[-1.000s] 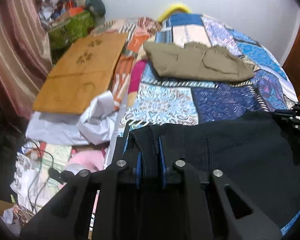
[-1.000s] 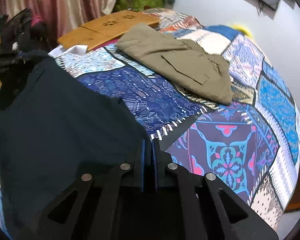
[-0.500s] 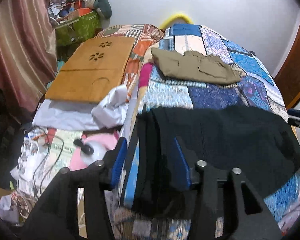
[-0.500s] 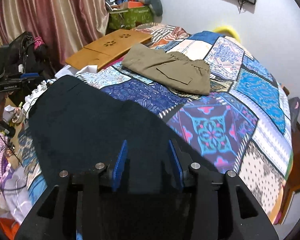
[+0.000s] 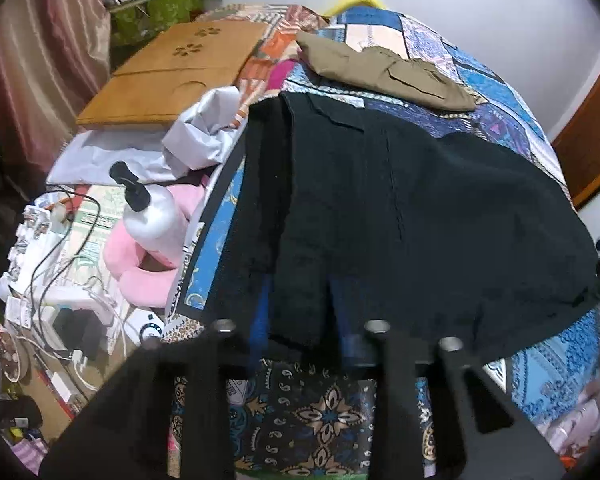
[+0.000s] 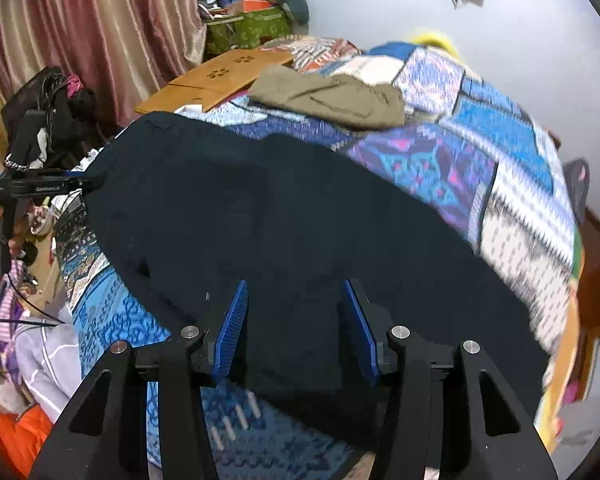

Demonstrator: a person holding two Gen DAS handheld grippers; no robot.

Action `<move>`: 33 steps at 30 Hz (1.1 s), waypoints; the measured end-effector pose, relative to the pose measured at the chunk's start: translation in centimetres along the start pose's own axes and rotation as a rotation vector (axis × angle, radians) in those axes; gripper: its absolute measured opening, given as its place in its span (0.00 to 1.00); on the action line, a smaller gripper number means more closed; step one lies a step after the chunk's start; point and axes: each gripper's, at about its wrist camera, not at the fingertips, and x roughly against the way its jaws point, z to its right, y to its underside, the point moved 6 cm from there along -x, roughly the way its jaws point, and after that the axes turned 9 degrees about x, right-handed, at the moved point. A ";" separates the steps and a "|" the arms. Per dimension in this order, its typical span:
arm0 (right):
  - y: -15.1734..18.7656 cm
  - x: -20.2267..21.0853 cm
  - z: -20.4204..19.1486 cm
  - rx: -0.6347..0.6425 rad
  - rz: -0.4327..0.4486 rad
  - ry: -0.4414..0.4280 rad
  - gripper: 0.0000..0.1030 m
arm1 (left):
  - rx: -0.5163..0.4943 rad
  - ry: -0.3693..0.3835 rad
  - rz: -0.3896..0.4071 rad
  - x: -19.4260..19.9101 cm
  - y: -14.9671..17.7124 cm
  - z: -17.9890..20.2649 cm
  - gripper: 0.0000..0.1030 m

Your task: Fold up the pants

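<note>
Two hand-held grippers hover over black pants (image 5: 400,208) spread across the bed (image 6: 512,184), frame centre: left hand-held gripper (image 5: 298,320) has just clenched their near edge; right hand-held gripper (image 6: 296,328), just opening, released.

Right gripper (image 6: 296,328) jaws apart (left's narrower)

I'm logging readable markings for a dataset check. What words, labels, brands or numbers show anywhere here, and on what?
Pale lettering on the left gripper: too blurred to read.
White tag at the edge of the black pants: no legible print.
Pump bottle: no readable label.
Nothing else carries text.
</note>
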 end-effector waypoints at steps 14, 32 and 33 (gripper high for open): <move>2.7 -0.5 -0.2 -0.084 0.008 -0.027 0.44 | -0.036 -0.137 0.023 0.1 1.2 -1.4 0.24; 13.6 9.4 11.7 -0.383 0.016 0.292 0.45 | -0.062 -0.111 0.122 1.5 -2.2 6.0 0.58; 14.6 9.6 12.4 -0.416 0.012 0.302 0.45 | -0.077 -0.113 0.112 1.0 -2.0 6.6 0.58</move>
